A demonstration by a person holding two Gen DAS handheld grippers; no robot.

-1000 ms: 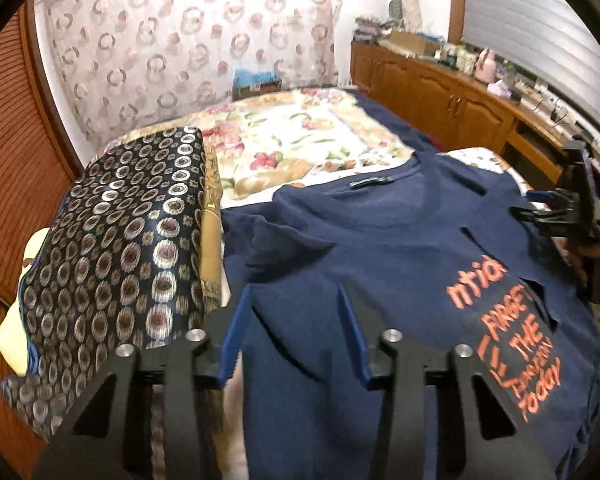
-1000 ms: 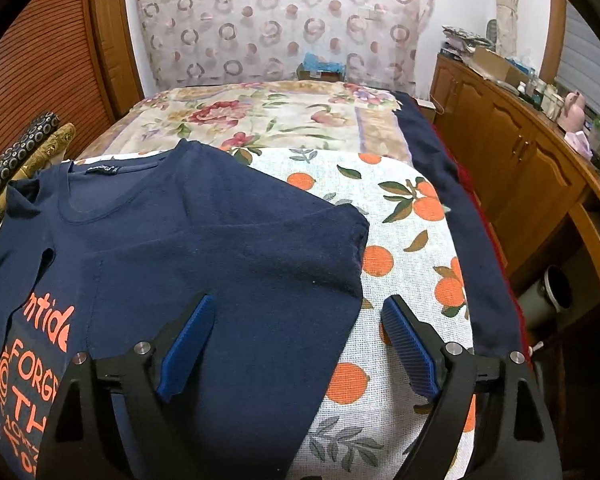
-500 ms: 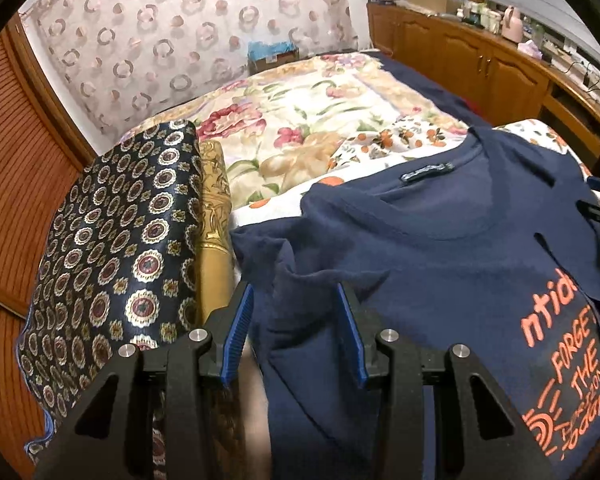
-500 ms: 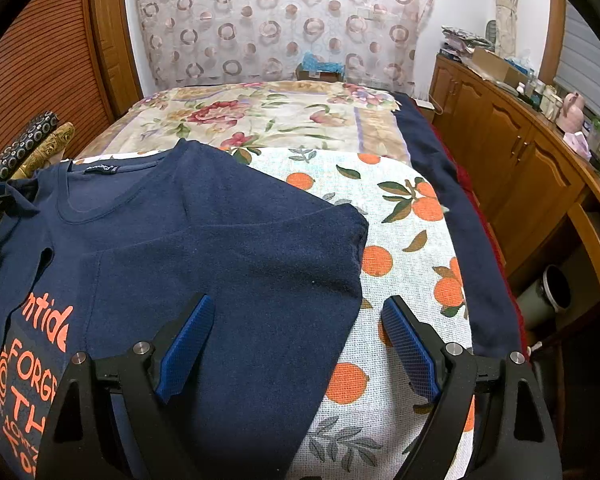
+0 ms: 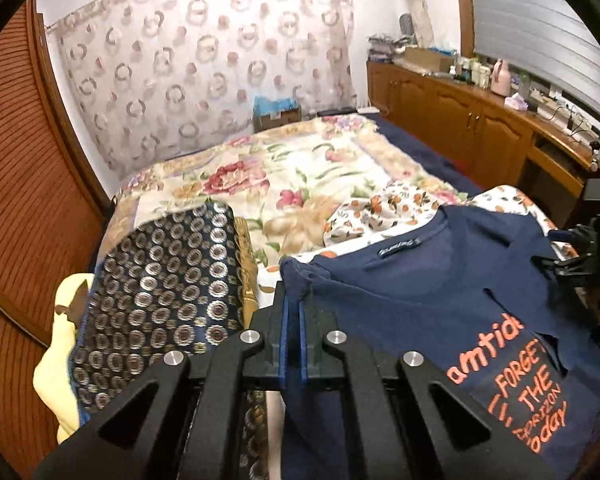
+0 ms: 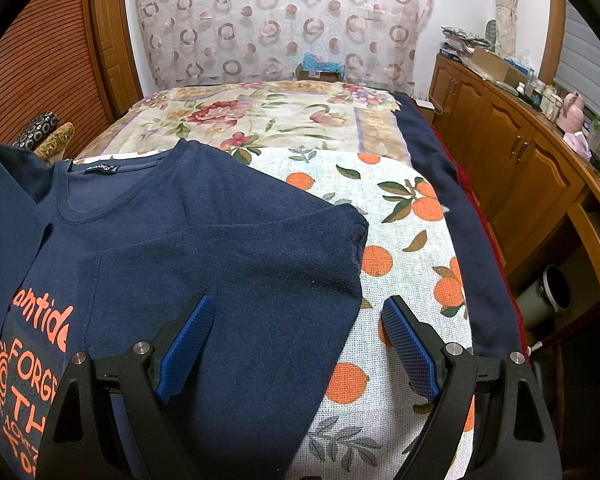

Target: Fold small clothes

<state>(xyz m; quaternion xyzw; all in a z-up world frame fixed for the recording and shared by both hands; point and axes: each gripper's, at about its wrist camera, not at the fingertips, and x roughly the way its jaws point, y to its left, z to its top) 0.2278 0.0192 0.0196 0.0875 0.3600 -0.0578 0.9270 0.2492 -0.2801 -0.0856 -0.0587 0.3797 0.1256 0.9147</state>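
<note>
A navy T-shirt (image 5: 420, 304) with orange lettering lies face up on an orange-print cloth (image 6: 404, 240) on the bed. My left gripper (image 5: 291, 308) is at the shirt's left sleeve; its jaws are closing tight, and the blue pads pinch the sleeve cloth, which is lifted off the bed. In the right wrist view the T-shirt (image 6: 220, 248) spreads flat, with its left edge raised at the far left. My right gripper (image 6: 298, 340) hovers wide open over the right sleeve, nothing pressed between its pads. The right gripper (image 5: 576, 252) also shows at the right edge of the left wrist view.
A dark patterned bolster (image 5: 160, 280) and a gold one lie along the bed's left side. A floral blanket (image 6: 260, 116) covers the far half of the bed. Wooden cabinets (image 6: 520, 152) run along the right, with a bin (image 6: 548, 292) on the floor.
The left gripper's jaws have shut on the shirt's left sleeve and lifted it. The right gripper has stayed still and open.
</note>
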